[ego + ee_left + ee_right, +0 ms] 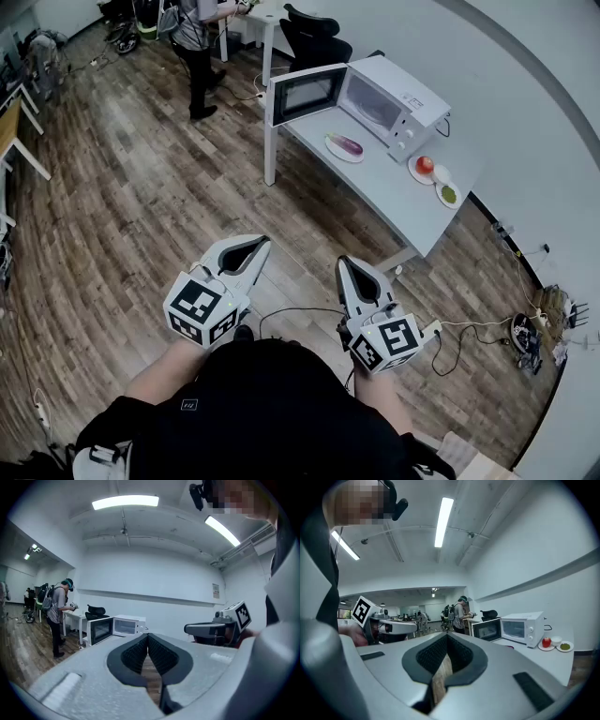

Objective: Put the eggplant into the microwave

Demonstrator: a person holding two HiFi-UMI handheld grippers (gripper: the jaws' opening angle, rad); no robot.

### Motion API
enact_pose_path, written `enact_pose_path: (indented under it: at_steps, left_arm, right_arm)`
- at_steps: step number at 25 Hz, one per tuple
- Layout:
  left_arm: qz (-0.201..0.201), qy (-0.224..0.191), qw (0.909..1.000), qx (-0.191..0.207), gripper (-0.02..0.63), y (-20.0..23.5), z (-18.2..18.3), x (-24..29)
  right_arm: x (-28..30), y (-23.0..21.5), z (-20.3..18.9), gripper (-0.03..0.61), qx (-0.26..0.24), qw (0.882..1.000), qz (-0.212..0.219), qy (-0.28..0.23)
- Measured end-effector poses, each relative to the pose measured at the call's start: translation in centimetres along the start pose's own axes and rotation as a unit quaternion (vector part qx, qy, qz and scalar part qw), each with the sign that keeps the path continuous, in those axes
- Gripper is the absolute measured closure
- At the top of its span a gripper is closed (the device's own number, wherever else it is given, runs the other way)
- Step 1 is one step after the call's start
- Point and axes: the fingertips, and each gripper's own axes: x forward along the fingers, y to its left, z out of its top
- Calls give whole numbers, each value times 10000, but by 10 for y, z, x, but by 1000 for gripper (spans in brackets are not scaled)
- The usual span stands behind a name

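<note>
The purple eggplant lies on a white plate on the grey table, just in front of the white microwave. The microwave's door hangs open to the left. Both grippers are held far from the table, over the wood floor, close to the person's body. My left gripper is shut with nothing in it, and my right gripper is shut and empty too. In the left gripper view the microwave is small and distant beyond the closed tips. The right gripper view shows the microwave past its closed tips.
A plate with a red fruit and a small dish with something green sit right of the microwave. A black office chair stands behind the table. A person stands at a further desk. Cables and a power strip lie on the floor at right.
</note>
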Motion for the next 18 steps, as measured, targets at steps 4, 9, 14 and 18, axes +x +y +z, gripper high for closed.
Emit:
enact_pose_path:
  at_steps: [4,9,14,18]
  left_arm:
    - [33,22,10000,-13,604,-14,-2,7]
    - [83,106,9999,49,604,-40,-6,15]
    - [240,168,9995,66,604,-56,-10,20]
    - [352,196,9992,16,604,-52,-13,25]
  right_arm:
    - [-13,-9,-1,565,-6,10000,54,-6]
    - [-37,-18,-1,565,-126,9996,238,-130]
    - [-59,-37,-8,564,110,9994,244,-226]
    - [-58,-48,-15,563,236,9993,253,-166]
